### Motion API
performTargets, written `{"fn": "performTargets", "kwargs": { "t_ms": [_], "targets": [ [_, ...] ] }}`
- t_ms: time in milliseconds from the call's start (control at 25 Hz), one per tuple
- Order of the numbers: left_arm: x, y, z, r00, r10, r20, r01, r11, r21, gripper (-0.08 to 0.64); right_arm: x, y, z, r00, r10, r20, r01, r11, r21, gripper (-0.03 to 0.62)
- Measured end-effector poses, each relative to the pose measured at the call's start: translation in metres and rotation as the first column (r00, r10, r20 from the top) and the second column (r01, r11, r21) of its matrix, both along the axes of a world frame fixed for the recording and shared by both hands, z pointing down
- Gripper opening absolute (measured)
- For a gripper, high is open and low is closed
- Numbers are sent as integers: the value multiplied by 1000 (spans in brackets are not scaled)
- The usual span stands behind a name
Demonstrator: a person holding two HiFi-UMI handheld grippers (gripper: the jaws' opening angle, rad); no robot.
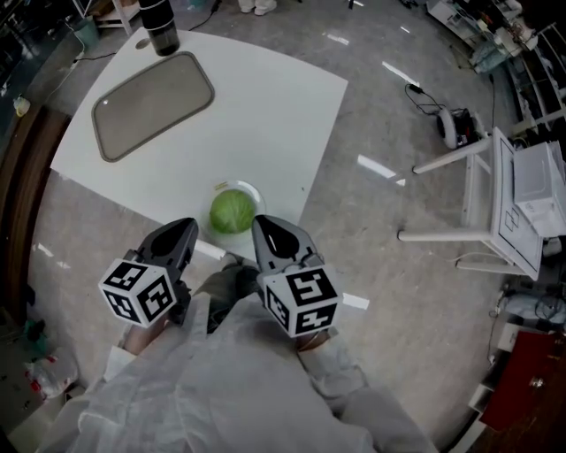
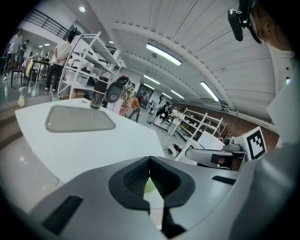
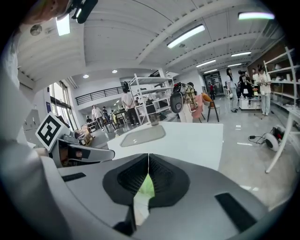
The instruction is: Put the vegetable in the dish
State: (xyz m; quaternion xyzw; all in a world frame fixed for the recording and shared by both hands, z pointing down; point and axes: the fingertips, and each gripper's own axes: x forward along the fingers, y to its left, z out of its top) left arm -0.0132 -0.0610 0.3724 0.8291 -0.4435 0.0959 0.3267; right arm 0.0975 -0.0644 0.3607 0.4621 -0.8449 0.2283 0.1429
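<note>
The room is bright, lit by long ceiling lights (image 2: 164, 55), which leave shiny white spots on the grey floor (image 1: 376, 165). The white desk (image 1: 265, 106) glows and shows only soft shadows. In both gripper views straight lines bend, the corners go black, and the left tongs (image 2: 150, 161) and right tongs (image 3: 148, 158) look big and stretched up close.

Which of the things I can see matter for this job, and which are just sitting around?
For the job:
green vegetable
white dish it sits in
left gripper and right gripper, both with jaws shut

Lying about:
grey tray
black container beyond the tray
white rack on the floor
</note>
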Motion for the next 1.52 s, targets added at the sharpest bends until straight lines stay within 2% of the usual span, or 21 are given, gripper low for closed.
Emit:
{"fn": "performTargets", "kwargs": {
  "t_ms": [200, 440, 720, 1040, 1320, 1520],
  "targets": [
    [-4, 0, 16, 1000, -23, -14, 22, 999, -48, 6, 2, -1, 14, 1000, 22, 5, -22, 999, -43, 14],
    [-6, 1, 39, 1000, -1, -4, 0, 995, -105, 6, -2, -6, 32, 999, 37, -1, -36, 996, -83, 15],
    [-1, 6, 73, 1000, 27, -9, -28, 980, -198, 6, 2, -6, 54, 998, 70, -1, -69, 988, -135, 15],
    [-11, 7, 101, 999, -35, -19, 28, 957, -290, 6, 11, 2, 81, 995, 96, -8, -96, 971, -218, 15],
    [-11, 5, 117, 998, -62, -33, 48, 944, -326, 6, 10, 4, 103, 995, 95, -4, -93, 959, -268, 15],
    [-8, 5, 129, 998, -65, -24, 52, 936, -349, 6, 8, 5, 117, 991, 120, 57, -95, 938, -332, 15]
  ]
}}
